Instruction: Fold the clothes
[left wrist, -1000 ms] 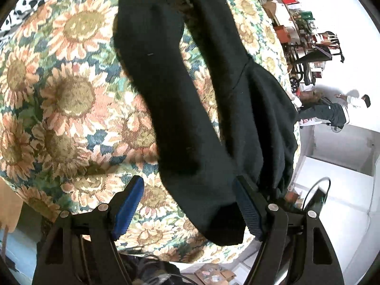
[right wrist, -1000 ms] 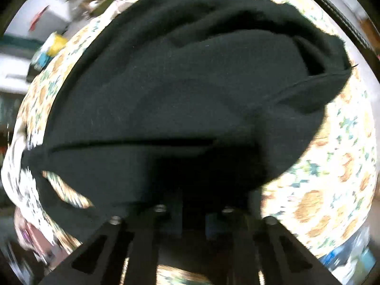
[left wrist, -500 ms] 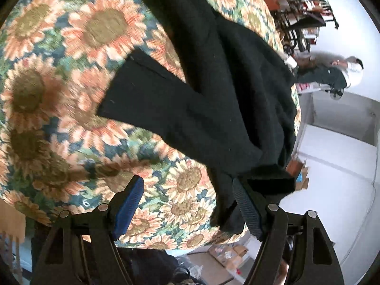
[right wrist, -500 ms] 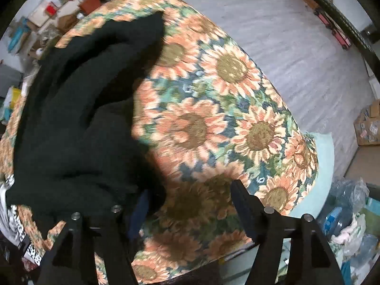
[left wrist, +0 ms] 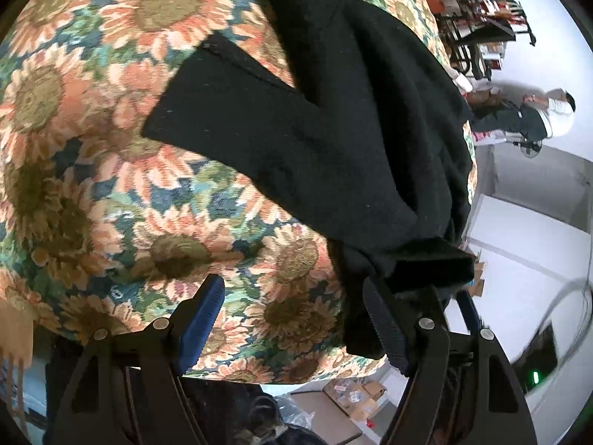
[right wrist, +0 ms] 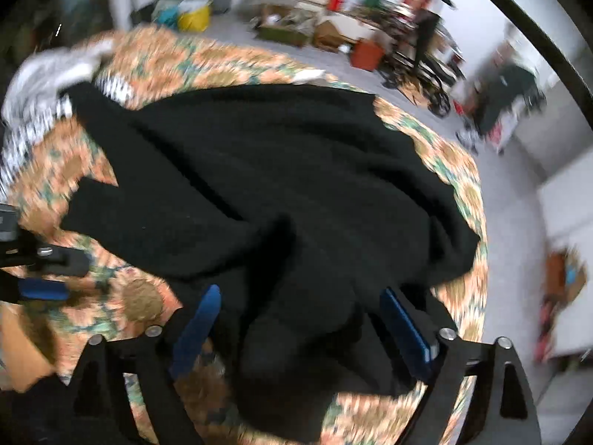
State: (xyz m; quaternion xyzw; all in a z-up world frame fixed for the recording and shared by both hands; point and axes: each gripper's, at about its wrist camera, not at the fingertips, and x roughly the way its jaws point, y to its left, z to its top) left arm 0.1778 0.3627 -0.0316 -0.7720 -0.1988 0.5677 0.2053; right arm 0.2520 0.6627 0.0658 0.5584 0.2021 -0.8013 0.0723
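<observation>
Sprawled across the sunflower-print cloth [left wrist: 111,193] that covers the counter lies a black garment [left wrist: 333,118], bunched and creased, with one flat rectangular flap [left wrist: 222,111] reaching out over the flowers toward the left of the left wrist view; its lower end hangs in a thick fold near the counter's edge. The left hand-held gripper [left wrist: 292,326] stands with its jaws spread wide; the blue pad [left wrist: 202,324] on the left side is bare over the print, while the other finger [left wrist: 385,330] touches the hanging fold of the garment, which drapes against and partly over it; nothing is pinched between the two. The right hand-held gripper [right wrist: 300,330] has just been opening its jaws, and they stand wide apart; a dark hump of the black garment [right wrist: 281,193] lies between them, yet neither blue pad [right wrist: 196,330] presses on it. In the right wrist view, which is blurred, the left hand-held gripper shows at the left edge beside the garment; a white and striped heap of cloth [right wrist: 48,85] lies at the far corner of the counter, touching the garment's upper end; boxes and clutter [right wrist: 326,26] stand on the floor beyond.
</observation>
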